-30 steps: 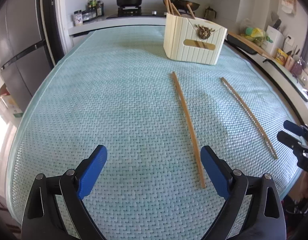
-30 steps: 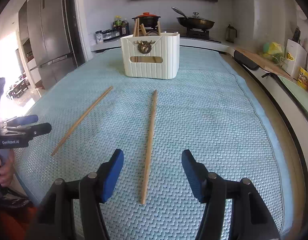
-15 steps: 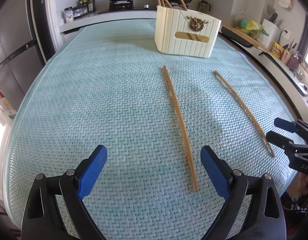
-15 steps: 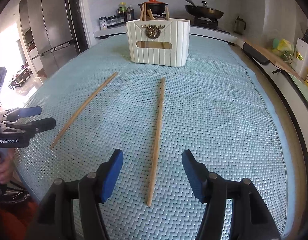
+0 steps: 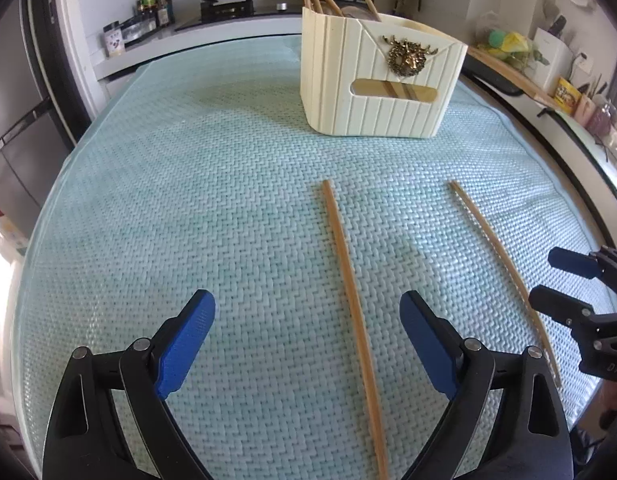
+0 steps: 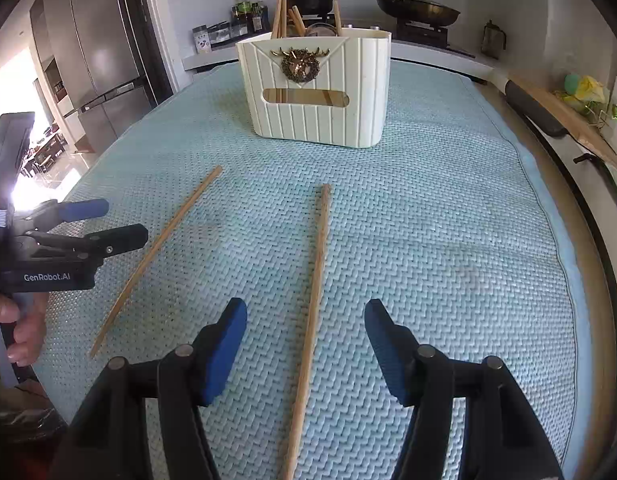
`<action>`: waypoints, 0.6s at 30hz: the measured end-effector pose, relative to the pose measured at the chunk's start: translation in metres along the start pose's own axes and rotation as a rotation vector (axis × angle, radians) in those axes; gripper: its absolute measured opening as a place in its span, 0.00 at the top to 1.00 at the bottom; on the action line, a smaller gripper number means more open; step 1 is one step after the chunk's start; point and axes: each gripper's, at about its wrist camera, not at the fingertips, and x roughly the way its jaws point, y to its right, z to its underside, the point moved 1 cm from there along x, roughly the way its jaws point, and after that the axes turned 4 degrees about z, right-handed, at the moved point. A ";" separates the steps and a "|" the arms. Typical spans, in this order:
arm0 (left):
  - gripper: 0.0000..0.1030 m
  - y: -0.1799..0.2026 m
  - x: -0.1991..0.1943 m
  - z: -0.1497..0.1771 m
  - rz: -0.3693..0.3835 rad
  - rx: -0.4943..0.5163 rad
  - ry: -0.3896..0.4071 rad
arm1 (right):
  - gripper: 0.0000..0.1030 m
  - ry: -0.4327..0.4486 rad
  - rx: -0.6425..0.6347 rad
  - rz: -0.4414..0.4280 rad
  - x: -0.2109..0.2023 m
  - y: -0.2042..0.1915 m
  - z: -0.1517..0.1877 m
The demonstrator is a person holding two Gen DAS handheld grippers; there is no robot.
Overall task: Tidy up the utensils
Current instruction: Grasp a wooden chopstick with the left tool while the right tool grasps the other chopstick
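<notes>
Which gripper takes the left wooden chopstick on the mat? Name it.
Left: the left gripper has its open fingers either side of that thin wooden chopstick; the right gripper straddles the other chopstick.

Left chopstick [image 5: 350, 300]: long pale wood, flat on the teal woven mat, pointing toward the holder.
Right chopstick [image 6: 314, 292]: same make, flat, well apart from the first.
Utensil holder [image 6: 320, 96]: cream ribbed box, upright, brass stag emblem, several chopsticks standing in it.

We look down steeply from both wrists, close above the mat [image 5: 188, 200], facing the utensil holder [image 6: 316, 92]; both views share it and two chopsticks [image 5: 352, 300].
</notes>
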 end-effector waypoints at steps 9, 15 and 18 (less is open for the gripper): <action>0.17 -0.005 0.033 -0.031 0.006 0.017 -0.068 | 0.40 -0.092 -0.004 -0.026 0.041 0.011 -0.034; 0.27 0.006 0.049 -0.042 0.009 0.063 -0.108 | 0.45 -0.126 -0.051 -0.029 0.058 0.008 -0.052; 0.32 0.010 0.056 -0.044 0.019 0.082 -0.127 | 0.61 -0.147 -0.061 -0.054 0.071 0.003 -0.062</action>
